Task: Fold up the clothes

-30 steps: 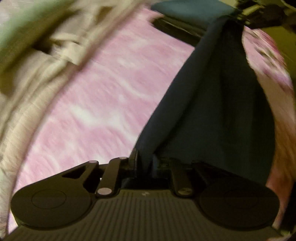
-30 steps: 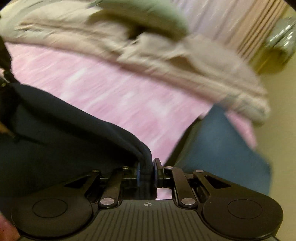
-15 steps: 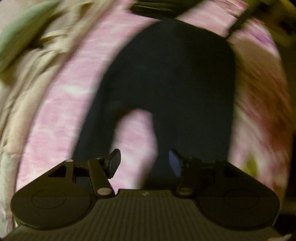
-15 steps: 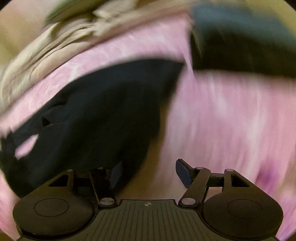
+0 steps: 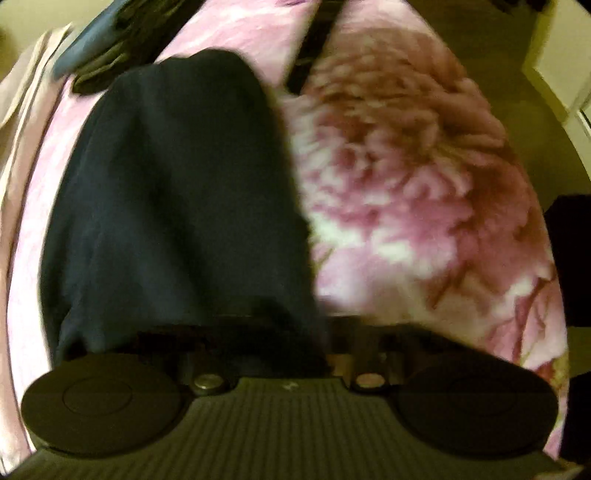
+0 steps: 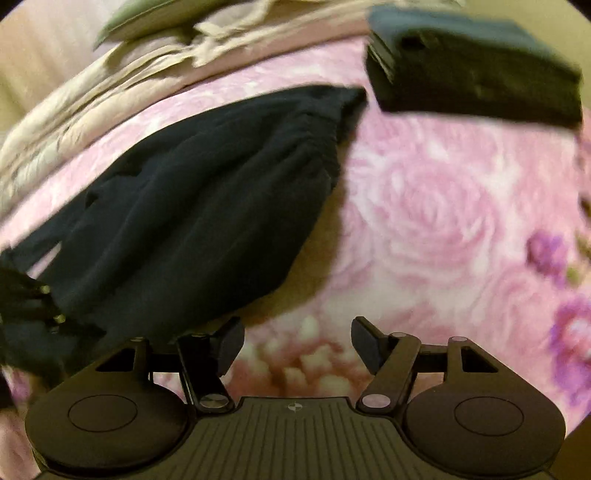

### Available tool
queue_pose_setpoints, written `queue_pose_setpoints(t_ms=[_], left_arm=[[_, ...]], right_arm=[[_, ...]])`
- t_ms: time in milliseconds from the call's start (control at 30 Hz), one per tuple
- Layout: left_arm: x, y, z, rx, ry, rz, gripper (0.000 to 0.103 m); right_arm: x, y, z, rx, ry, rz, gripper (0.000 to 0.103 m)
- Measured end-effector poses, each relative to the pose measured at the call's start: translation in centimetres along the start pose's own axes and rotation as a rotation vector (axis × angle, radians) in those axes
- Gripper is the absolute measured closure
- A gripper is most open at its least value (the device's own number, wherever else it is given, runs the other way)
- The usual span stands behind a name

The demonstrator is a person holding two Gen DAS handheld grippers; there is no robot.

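**Dark garment flat on pink bedspread, right gripper open beside it**

Room/edges: the pink floral bedspread (image 6: 436,221) has a wide bare stretch to the right of the dark garment (image 6: 207,206), running up to a folded dark stack (image 6: 469,81) at the far right corner. The garment's far corner comes near the stack but a strip of pink shows btwn them. Beige bedding (image 6: 110,96) is bunched along the far edge w/ a green pillow (image 6: 155,16) on top. In the left wrist view the bed's right edge drops off to a yellowish floor (image 5: 509,40).

Grippers: right gripper (image 6: 297,347) has its jaws spread wide, nothing btwn them, just beside the garment's near edge (left finger (image 6: 229,343) sits close under the cloth; contact unclear). Left gripper (image 5: 291,354) is blurred and the dark garment (image 5: 177,192) covers its fingertips, so can't tell if it's clamping or open.

Garment lies spread lengthwise on the bedspread (image 5: 406,184), wrinkled, partly covering it.
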State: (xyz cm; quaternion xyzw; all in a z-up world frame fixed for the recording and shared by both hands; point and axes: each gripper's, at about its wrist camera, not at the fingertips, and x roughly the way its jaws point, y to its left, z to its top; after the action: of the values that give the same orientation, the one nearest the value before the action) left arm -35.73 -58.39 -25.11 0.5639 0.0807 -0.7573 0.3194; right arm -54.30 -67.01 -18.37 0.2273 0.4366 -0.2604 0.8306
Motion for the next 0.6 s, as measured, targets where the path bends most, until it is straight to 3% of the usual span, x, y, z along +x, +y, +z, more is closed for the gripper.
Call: queue_pose_setpoints(t_ms=[67,233,433,467,500,567,600], left_arm=[[-2.1,3.0,-0.3,-0.123,-0.044,-0.009,0.101],[-7.3,10.5,-1.1,-0.432,-0.153,-0.032,0.102],[-9.8,13.4,-1.7,-0.449,-0.168,-0.049,0.102],[-9.8,13.4,-1.8,-0.441,-0.163,-0.054,0.102],[-9.8,13.3,-2.0,-0.434,-0.161,-0.063,0.102],[-9.9,12.2,-2.2,-0.415,-0.162,-0.091,0.102],[-9.7,11.5,-1.9,-0.395,-0.164,-0.109,0.102]], right_arm=[[0.0,1.7,0.0,-0.125,-0.035,-0.041,0.000],[2.1,6.9,1.5,-0.386,-0.130,-0.097,0.000],[5.5,9.0,3.8,-0.463,-0.267,-0.272,0.001],[5.9,9.1,4.1,-0.477,-0.290,-0.306,0.004],[6.1,9.1,4.4,-0.499,-0.303,-0.332,0.019],[6.0,8.3,4.6,-0.584,-0.283,-0.337,0.037],[5.6,7.6,4.6,-0.621,-0.275,-0.335,0.060]])
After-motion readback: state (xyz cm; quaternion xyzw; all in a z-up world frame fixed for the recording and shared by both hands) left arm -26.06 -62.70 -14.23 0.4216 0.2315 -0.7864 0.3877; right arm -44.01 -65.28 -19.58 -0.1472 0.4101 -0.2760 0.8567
